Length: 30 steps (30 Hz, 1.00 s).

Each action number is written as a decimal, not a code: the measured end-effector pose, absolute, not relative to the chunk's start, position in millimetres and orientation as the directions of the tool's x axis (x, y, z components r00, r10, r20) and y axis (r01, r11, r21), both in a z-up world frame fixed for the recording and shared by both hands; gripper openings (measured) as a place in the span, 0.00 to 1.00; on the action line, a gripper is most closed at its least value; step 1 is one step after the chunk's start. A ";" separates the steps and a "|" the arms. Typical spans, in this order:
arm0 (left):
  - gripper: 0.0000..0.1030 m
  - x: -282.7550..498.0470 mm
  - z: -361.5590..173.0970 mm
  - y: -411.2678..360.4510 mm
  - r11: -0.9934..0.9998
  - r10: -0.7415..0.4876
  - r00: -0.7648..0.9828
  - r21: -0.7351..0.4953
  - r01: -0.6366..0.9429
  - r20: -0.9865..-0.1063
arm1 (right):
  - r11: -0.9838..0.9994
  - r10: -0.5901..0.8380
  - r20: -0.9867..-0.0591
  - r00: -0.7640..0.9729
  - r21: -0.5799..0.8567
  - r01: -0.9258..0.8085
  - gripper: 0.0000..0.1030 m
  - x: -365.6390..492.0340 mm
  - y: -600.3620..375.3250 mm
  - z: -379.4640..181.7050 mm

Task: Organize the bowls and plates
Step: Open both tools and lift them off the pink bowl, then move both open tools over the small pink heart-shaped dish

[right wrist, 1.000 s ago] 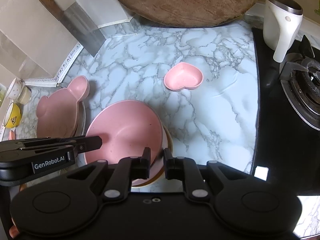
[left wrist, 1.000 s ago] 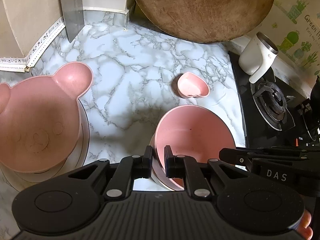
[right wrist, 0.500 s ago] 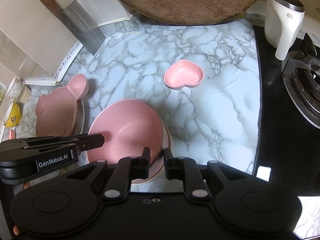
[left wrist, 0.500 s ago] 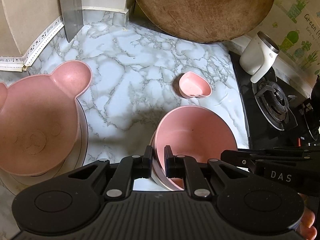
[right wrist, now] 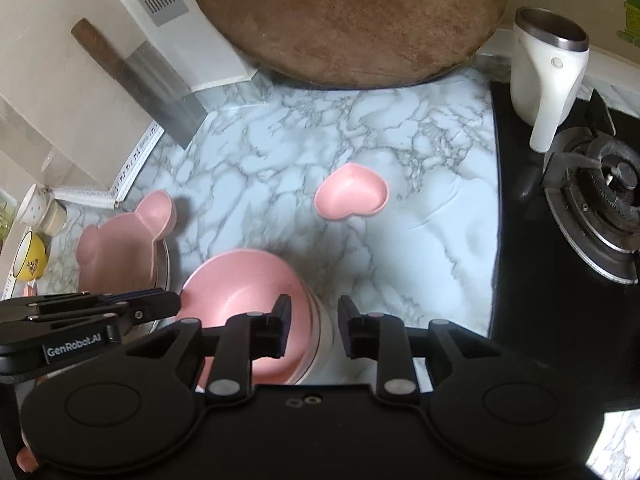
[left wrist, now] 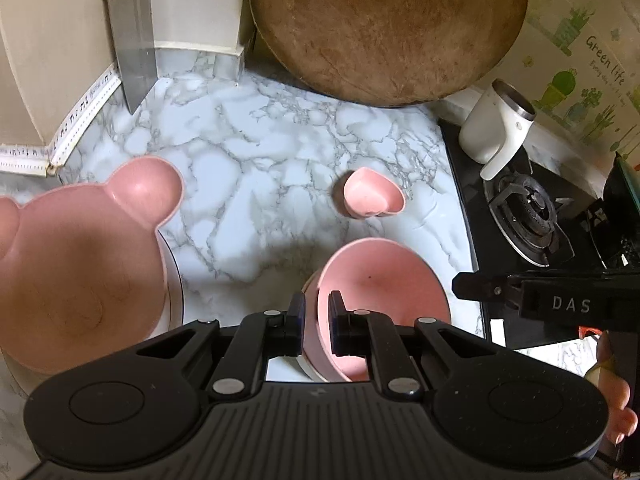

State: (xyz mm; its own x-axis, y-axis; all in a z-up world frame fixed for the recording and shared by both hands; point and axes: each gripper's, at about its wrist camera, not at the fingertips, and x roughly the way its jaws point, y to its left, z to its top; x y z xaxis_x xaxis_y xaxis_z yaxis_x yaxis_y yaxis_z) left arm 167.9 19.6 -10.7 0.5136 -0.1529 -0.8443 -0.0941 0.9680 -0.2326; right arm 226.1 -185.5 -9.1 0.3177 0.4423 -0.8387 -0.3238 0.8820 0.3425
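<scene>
1. The biggest thing we see is the round wooden chopping board [right wrist: 352,20], leaning against the back wall above the marble-patterned counter [right wrist: 420,240]. It is no part of the job.
2. The pink bear-shaped bowl [left wrist: 80,276] sits on a pale plate at the counter's left side, well apart from the rest. It looks like light, stiff matte plastic or fibre, hardly fragile; we judge the ear or the rim the best hold.
3. The round pink bowl [left wrist: 384,292] sits nested in a paler dish near the front edge. It looks light, stiff and not slippery, and its thin wall takes a pinch well.
4. Our left gripper [left wrist: 316,320] is clamped on that bowl's near-left rim, one finger outside and one inside.
5. Our right gripper [right wrist: 314,330] has just been opening; its jaws straddle the bowl's right rim without pressing on it.
6. The pink heart-shaped dish [right wrist: 352,194] lies alone mid-counter, beyond the bowl. It looks very light, so we would take it by the rim.
7. Writing: "GenRobot.AI" on the left gripper, "DAS" on the right, "Green life" on the wall sticker [left wrist: 600,64].
</scene>
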 end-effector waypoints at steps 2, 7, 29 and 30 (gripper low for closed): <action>0.11 171.1 -5.1 21.1 0.971 -0.143 0.528 -0.222 -0.090 -0.837 | 0.883 0.440 -0.835 0.331 0.336 -0.327 0.32 229.2 -187.9 -6.1; 0.11 184.1 11.6 20.4 0.978 -0.131 0.569 -0.200 -0.061 -0.812 | 0.877 0.449 -0.815 0.365 0.325 -0.353 0.38 238.6 -190.6 3.9; 0.74 269.7 1.2 8.7 0.988 -0.100 0.602 -0.148 -0.032 -0.792 | 0.875 0.464 -0.778 0.423 0.328 -0.355 0.78 302.9 -197.7 -6.2; 0.74 276.1 -2.9 9.8 0.987 -0.106 0.592 -0.159 -0.037 -0.799 | 0.879 0.457 -0.785 0.418 0.328 -0.345 0.79 307.9 -197.7 -10.3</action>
